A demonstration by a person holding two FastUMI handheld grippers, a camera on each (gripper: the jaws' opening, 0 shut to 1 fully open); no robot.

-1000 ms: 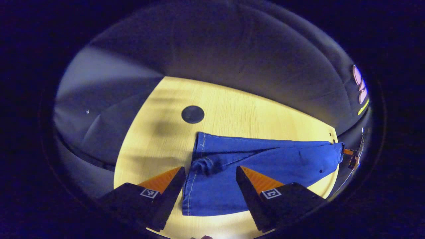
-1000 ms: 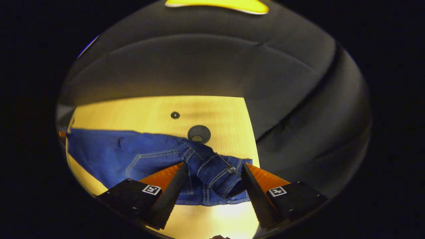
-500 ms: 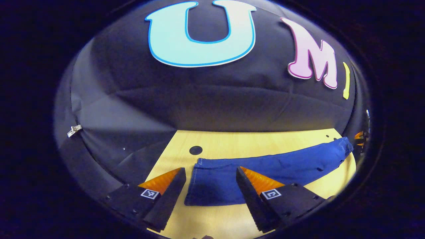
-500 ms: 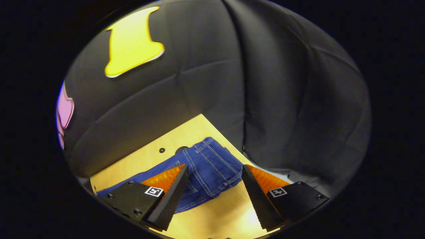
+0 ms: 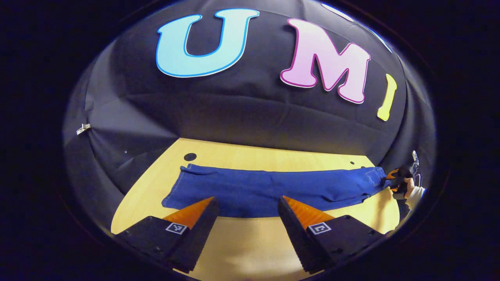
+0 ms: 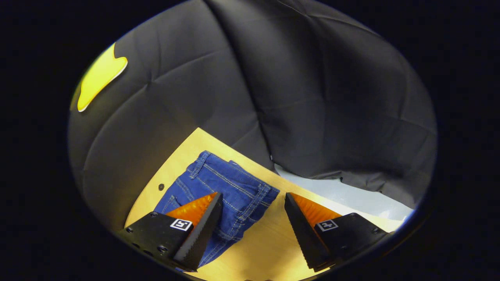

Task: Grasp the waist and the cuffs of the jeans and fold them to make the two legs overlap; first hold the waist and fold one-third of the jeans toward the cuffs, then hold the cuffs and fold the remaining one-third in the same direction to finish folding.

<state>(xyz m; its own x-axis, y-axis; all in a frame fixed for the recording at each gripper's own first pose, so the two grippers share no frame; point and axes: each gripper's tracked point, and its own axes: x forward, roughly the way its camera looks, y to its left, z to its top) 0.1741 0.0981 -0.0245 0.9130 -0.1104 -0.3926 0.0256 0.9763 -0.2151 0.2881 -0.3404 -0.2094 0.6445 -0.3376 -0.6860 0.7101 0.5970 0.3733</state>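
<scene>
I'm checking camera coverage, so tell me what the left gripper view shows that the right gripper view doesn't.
Left gripper view: the jeans stretched out full length on the table, the cuffs at one end, plus the right gripper and the hand holding it at the far end. Right gripper view: the waist with its stitching and belt loops close up. Both share the jeans, the wooden table and open fingers in front.

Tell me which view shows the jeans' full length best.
The left gripper view: the jeans stretch across the table from cuffs to waist. The right gripper view shows just the waist end, with its seams and belt loops.
</scene>
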